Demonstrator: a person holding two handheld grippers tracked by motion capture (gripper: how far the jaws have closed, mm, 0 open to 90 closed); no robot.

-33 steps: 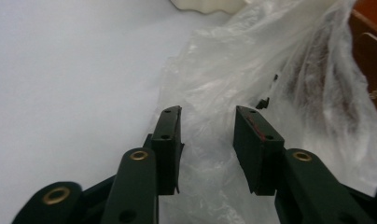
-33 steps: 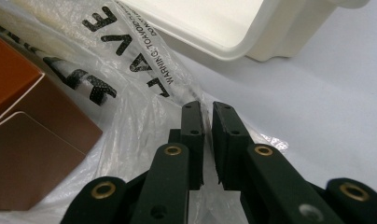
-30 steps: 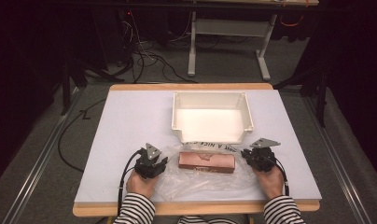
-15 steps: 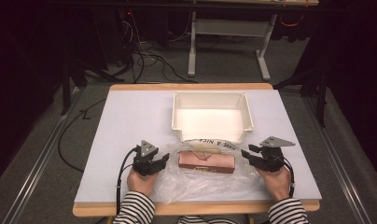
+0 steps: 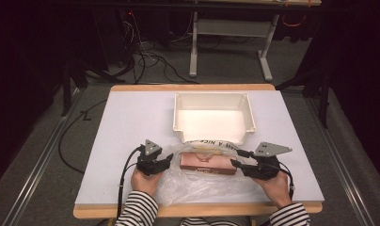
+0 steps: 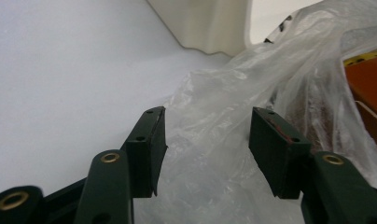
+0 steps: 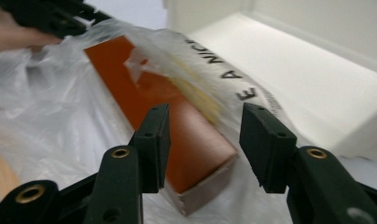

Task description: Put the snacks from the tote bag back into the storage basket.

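Note:
A brown box point(image 5: 208, 162) lies inside a clear plastic bag point(image 5: 193, 181) with black lettering, near the table's front edge. At the bag's left side is my left gripper point(image 5: 168, 160). In the left gripper view its jaws point(image 6: 208, 114) stand apart with loose bag film between them, and the pads do not press on it. My right gripper point(image 5: 235, 160) points at the box's right end. Its jaws point(image 7: 205, 112) have just been opening and hang open above the end of the box point(image 7: 191, 135), apart from it. The left jaws opened too.
A white bin point(image 5: 178, 117) stands just behind the bag, its inside bare point(image 7: 289, 70). The white tabletop point(image 5: 131, 117) lies open to the left and right of the bin. Cables trail from both grippers to the front edge.
The right gripper has lifted a little and shifted right, and its jaws have spread. The left gripper's jaws have spread too, and that hand has stayed in place. Box and bag lie as before.

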